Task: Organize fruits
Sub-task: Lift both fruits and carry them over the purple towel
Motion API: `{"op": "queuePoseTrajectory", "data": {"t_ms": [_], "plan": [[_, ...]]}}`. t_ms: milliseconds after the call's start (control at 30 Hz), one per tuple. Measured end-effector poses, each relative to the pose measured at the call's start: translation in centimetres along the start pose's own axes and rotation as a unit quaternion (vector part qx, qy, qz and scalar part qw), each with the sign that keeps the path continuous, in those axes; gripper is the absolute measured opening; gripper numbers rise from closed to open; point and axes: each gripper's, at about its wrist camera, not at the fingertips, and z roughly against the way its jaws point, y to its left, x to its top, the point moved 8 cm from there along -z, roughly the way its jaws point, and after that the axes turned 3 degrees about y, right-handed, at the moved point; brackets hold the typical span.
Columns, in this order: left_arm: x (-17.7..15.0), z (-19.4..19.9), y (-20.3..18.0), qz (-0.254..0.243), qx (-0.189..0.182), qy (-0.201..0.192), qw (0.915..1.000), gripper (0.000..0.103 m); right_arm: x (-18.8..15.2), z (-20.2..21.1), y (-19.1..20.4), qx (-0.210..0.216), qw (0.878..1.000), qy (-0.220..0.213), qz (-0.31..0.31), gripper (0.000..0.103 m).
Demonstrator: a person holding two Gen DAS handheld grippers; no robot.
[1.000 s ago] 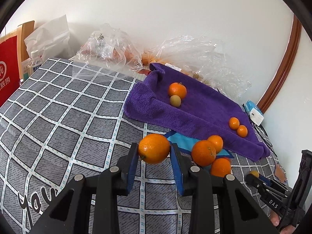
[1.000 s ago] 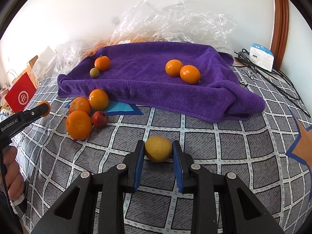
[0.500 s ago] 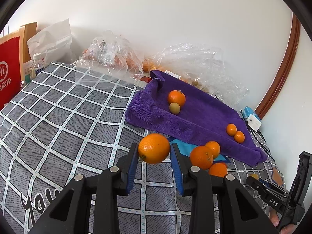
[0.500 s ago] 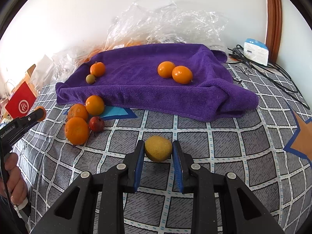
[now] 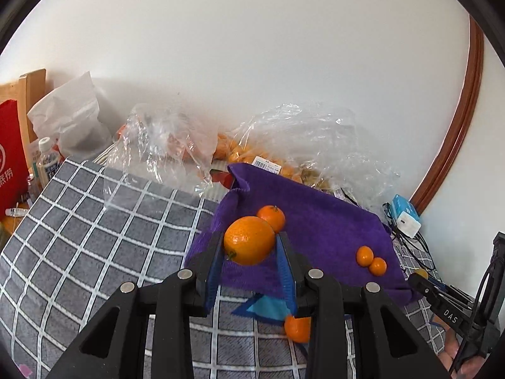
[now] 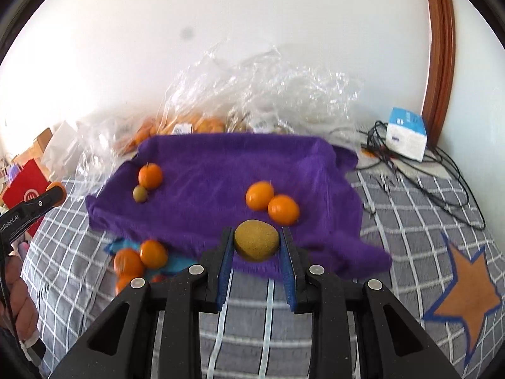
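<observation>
Left gripper clamped on a large round orange, mid-frame over the near edge of the rumpled purple towel.

Right gripper clamped on a yellow-brown round fruit, likewise over the towel edge.

Already on towel:
- three small oranges
- one small greenish fruit

Left to move: a cluster of loose oranges on the grey checked cloth, lower left of right view. Judged roughly half done.

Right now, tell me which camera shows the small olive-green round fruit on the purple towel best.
The right wrist view: the small olive-green round fruit lies unobstructed on the purple towel. In the left wrist view it is hidden behind the held orange.
</observation>
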Motion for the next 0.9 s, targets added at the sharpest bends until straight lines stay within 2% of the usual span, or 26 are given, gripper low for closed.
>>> {"op": "queuePoseTrajectory", "data": {"t_ms": [133, 267, 467, 567, 900], "plan": [[1.6, -2.3, -0.3, -0.004, 0.014, -0.002, 0.9999, 0.031, 2.8, -1.6, -0.3, -0.002, 1.000, -0.003, -0.005, 0.028], [2.1, -4.6, -0.2, 0.000, 0.026, -0.004, 0.9997, 0.031, 3.9, -3.7, -0.4, -0.004, 1.000, -0.001, -0.011, 0.028], [0.5, -6.9, -0.1, -0.006, 0.038, 0.008, 0.9992, 0.031, 1.9, -6.8, -0.5, -0.008, 0.999, 0.031, -0.001, 0.028], [-0.3, -7.7, -0.4, -0.029, 0.053, 0.014, 0.9981, 0.031, 1.4, -7.4, -0.4, -0.007, 0.999, 0.039, 0.006, 0.028], [-1.2, -8.5, -0.9, -0.046, 0.047, 0.025, 0.9975, 0.031, 0.3, -8.3, 0.4, -0.002, 0.998, 0.061, 0.019, 0.028]]}}
